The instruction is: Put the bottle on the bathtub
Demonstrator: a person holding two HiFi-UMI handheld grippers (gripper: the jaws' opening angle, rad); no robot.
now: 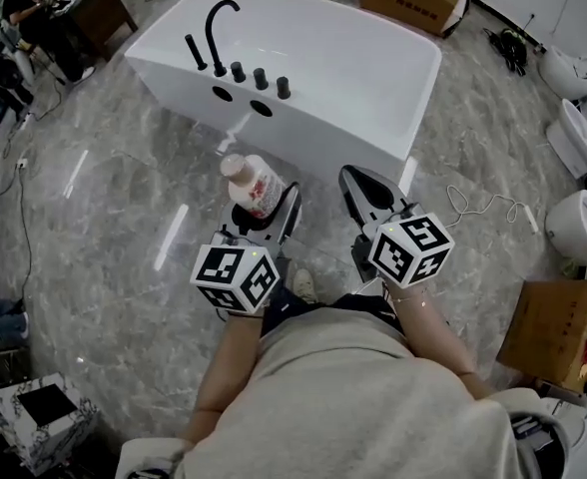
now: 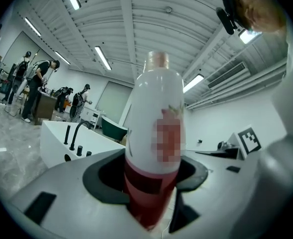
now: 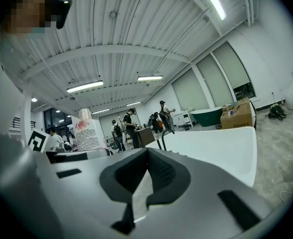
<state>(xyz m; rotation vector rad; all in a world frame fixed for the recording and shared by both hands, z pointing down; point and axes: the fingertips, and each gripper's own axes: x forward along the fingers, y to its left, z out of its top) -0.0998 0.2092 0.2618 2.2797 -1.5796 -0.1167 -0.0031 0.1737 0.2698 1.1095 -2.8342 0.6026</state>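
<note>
- Head view: the left gripper (image 1: 261,208) is clamped on the bottle (image 1: 253,184) low down. The bottle is white plastic with a pale pink cap and a pinkish-red label, and it leans a bit towards the tub (image 1: 373,78). It's up in the air over the marble floor (image 1: 104,228), just short of the tub's near wall, so not on the tub yet. The right gripper (image 1: 357,180) is alongside with nothing in it.
- Left gripper view: the bottle (image 2: 156,133) stands upright right between the jaws, with the dark pads pressing on its lower part. The body is white, the bottom goes red with a darker band, and the cap is pinkish. The tub (image 2: 54,143) and its black faucet (image 2: 76,133) sit behind it to the left.
- Right gripper view: the jaws of the right gripper (image 3: 146,176) are pretty much closed, tips meeting with only a thin sliver between them, holding nothing. The bottle (image 3: 88,131) shows off to the left, label side on. The tub's (image 3: 221,148) white rim is straight ahead.
</note>
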